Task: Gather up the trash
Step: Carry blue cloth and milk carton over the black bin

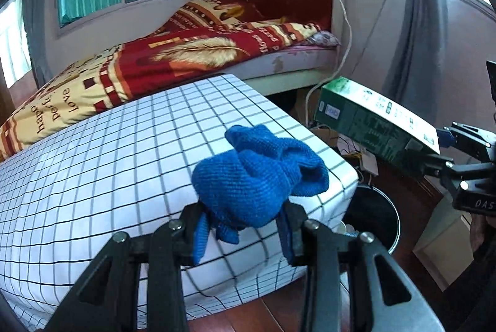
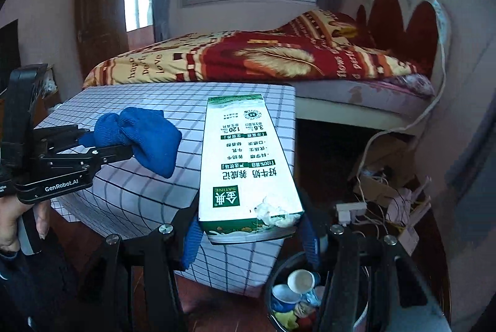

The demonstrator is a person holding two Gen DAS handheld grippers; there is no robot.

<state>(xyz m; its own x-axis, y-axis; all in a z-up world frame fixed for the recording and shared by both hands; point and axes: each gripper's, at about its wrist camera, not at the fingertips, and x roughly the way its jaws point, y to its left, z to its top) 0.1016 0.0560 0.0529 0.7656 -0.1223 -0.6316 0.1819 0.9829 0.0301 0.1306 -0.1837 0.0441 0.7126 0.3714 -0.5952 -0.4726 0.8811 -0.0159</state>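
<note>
My left gripper (image 1: 245, 223) is shut on a crumpled blue cloth (image 1: 257, 174), carried above the near corner of the checked table (image 1: 124, 152). The same cloth (image 2: 139, 136) and left gripper (image 2: 105, 143) show at the left of the right wrist view. My right gripper (image 2: 251, 234) is shut on the near end of a long green and white milk carton (image 2: 245, 161), which points away over the table edge. That carton (image 1: 372, 121) and right gripper (image 1: 446, 146) appear at the right of the left wrist view. A dark round trash bin (image 2: 279, 279) with cups and scraps stands on the floor just below.
A bed (image 1: 186, 53) with a red and yellow quilt lies behind the table. Boxes, cables and a power strip (image 2: 350, 211) clutter the floor at the right. A hand (image 2: 18, 217) grips the left tool's handle. The bin (image 1: 381, 208) stands at the table's right corner on the red-brown wooden floor.
</note>
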